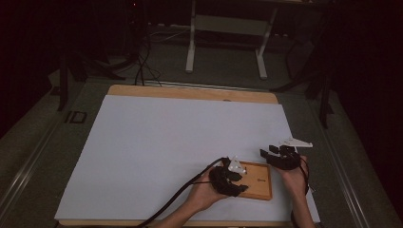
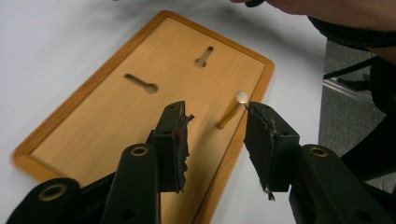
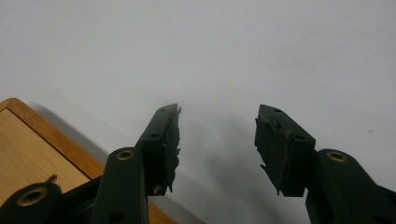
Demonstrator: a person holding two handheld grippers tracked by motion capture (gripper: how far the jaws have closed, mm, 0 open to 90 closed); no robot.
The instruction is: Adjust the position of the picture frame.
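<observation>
Board: wooden board (image 2: 140,107) lies flat on white table cover (image 1: 157,142), near the person's edge, right of centre; raised rim, two keyhole slots (image 2: 141,84) in its face.
Peg: brass peg (image 2: 231,112) stands up out of the board, slightly tilted, round head on top.
Left gripper: left gripper (image 2: 215,122) hangs over the board, jaws apart, peg in the gap close to the one jaw's tip; can't tell if that tip touches the head. Nothing clenched.
Right gripper: right gripper (image 3: 218,133) jaws apart, nothing between them, over bare cover just off the board's edge; board corner (image 3: 28,140) at the left of the right gripper view.
High view: left gripper (image 1: 229,178) on the board's left end, right gripper (image 1: 281,156) just past its far right corner, both near each other.
Progress: early, I judge. Left tongs lined up on the peg but no grip yet. Board itself not held.
Left to do: close on the peg, then pull or reseat it; right hand likely to steady the board.
</observation>
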